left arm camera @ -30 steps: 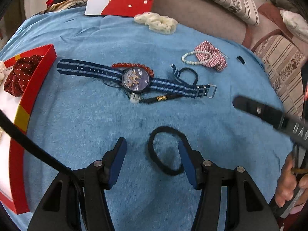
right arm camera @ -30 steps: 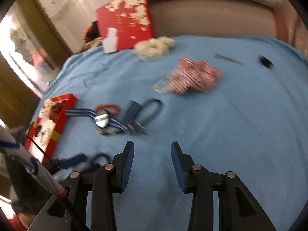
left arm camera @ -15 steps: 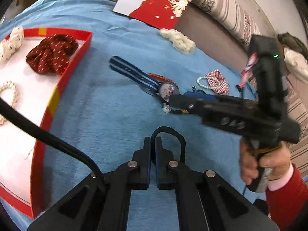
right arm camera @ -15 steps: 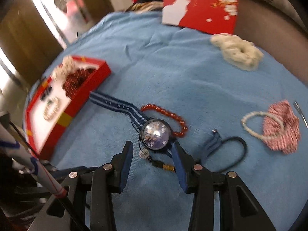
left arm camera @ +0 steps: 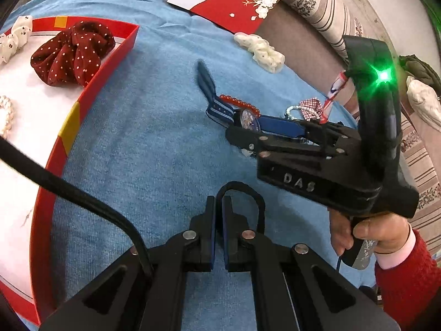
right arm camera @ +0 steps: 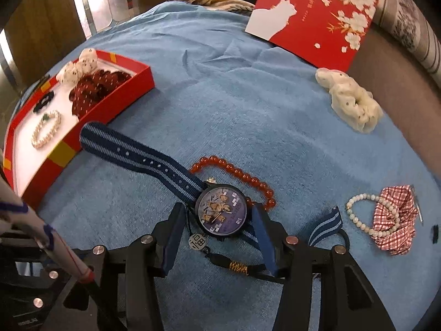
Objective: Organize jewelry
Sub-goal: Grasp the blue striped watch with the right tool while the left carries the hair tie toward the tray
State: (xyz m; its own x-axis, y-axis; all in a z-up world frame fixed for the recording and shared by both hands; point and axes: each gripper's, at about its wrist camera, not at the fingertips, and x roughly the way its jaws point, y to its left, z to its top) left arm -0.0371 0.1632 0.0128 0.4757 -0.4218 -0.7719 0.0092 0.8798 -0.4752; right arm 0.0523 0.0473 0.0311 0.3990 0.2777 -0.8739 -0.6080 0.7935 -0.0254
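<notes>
My left gripper (left arm camera: pixel 219 207) is shut on one side of a black hair tie (left arm camera: pixel 249 191), whose loop lies on the blue cloth (left arm camera: pixel 154 143). My right gripper (right arm camera: pixel 219 220) points down over a watch (right arm camera: pixel 222 211) with a purple face and a blue striped strap. Its jaws are opening; the watch face lies between the blue pads (right arm camera: pixel 263 229) without touching them. In the left wrist view the right gripper (left arm camera: pixel 248 131) reaches in from the right, held by a hand in a red sleeve (left arm camera: pixel 405 281). The red tray (left arm camera: pixel 82 102) lies at the left.
The tray (right arm camera: pixel 110 110) holds a dark red dotted scrunchie (right arm camera: pixel 96 91), a white one and a pearl bracelet (right arm camera: pixel 45 132). A red bead bracelet (right arm camera: pixel 234 171) lies behind the watch, and a corded charm (right arm camera: pixel 237 267) lies in front. At right are a checked scrunchie (right arm camera: pixel 397 220) with beads and a cream scrunchie (right arm camera: pixel 350 102).
The left jaws went from open beside the black hair tie to shut on it. The right gripper swung left over the watch, and its jaws now stand wider.
</notes>
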